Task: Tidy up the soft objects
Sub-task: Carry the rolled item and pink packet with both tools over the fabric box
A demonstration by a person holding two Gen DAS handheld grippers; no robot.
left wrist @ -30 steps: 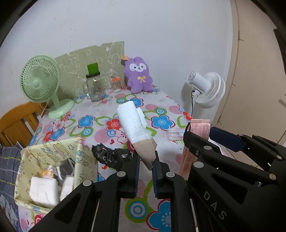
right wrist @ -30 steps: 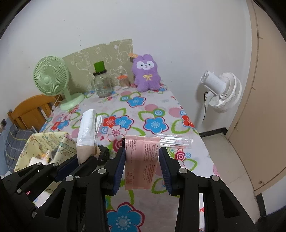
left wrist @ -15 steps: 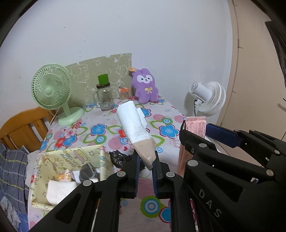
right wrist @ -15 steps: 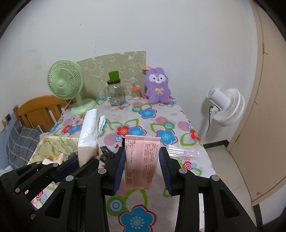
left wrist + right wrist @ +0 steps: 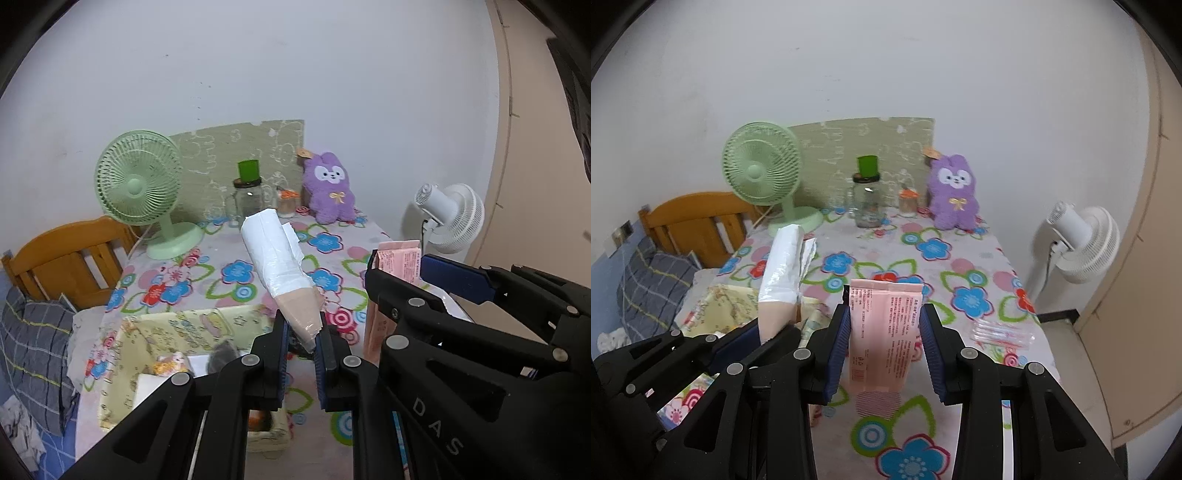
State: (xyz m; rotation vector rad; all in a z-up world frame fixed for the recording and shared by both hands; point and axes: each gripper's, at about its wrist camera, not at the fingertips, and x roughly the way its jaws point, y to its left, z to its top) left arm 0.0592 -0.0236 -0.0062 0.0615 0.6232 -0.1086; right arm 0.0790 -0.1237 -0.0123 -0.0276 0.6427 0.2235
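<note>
Floral tablecloth [image 5: 964,258], green fan [image 5: 762,173], purple plush [image 5: 953,192] behind, jaws pinching white pack [image 5: 275,254], pink pack [image 5: 882,332].

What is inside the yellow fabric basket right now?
The yellow fabric basket holds a white folded item, a dark object and a small colourful piece; the left gripper hides the rest.

Both my views are evenly lit by soft indoor light with no hard shadows. Fisheye bending curves the door frame [image 5: 1152,221] at the right edge, and black vignette fills the corners. A small glare spot sits on the glass jar [image 5: 248,199]. The yellow box [image 5: 177,347] at lower left looks slightly smeared.
</note>
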